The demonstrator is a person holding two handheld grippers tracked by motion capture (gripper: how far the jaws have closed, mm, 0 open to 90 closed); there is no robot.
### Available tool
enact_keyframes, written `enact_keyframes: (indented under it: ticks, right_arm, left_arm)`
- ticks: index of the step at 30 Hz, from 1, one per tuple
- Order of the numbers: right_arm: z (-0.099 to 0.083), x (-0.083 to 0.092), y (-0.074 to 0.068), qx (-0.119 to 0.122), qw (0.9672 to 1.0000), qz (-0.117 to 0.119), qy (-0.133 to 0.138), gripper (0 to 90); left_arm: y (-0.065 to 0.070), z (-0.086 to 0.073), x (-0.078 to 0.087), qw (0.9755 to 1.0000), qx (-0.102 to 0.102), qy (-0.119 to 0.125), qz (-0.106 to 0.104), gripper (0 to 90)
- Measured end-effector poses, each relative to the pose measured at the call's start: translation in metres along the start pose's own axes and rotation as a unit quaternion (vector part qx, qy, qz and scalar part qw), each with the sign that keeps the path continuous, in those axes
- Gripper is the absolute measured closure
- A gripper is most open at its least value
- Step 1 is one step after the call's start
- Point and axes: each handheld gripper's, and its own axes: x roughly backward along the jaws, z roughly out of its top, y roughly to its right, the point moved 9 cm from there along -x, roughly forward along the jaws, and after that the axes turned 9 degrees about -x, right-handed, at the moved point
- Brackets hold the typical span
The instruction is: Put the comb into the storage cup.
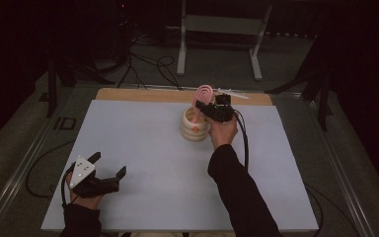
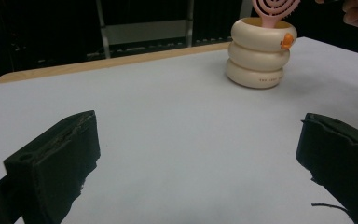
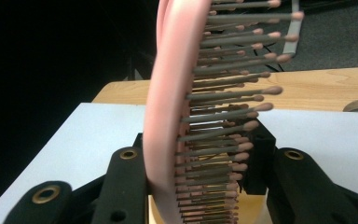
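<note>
A pink hairbrush stands upright with its lower end inside a cream ringed holder at the table's far middle. My right gripper is shut on the brush just above the holder's rim. In the right gripper view the brush rises between the two jaws, bristles pointing right, with the holder's mouth below. My left gripper rests at the front left, open and holding nothing. From the left gripper view the holder, with an orange mark, and the brush stand far off.
A white sheet covers the table, with a wooden strip along its far edge. Beyond it, a metal stand and loose cables lie on the dark floor. Metal rails run along both table sides.
</note>
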Motion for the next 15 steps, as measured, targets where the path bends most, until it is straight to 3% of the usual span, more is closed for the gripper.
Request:
enact_keyframes:
  ticks: [15]
  right_arm:
    - [0.002, 0.002, 0.012, -0.008, 0.9999, -0.01, -0.004, 62.1]
  left_arm:
    - [0.001, -0.001, -0.001, 1.0, 0.0, -0.002, -0.001, 0.3]
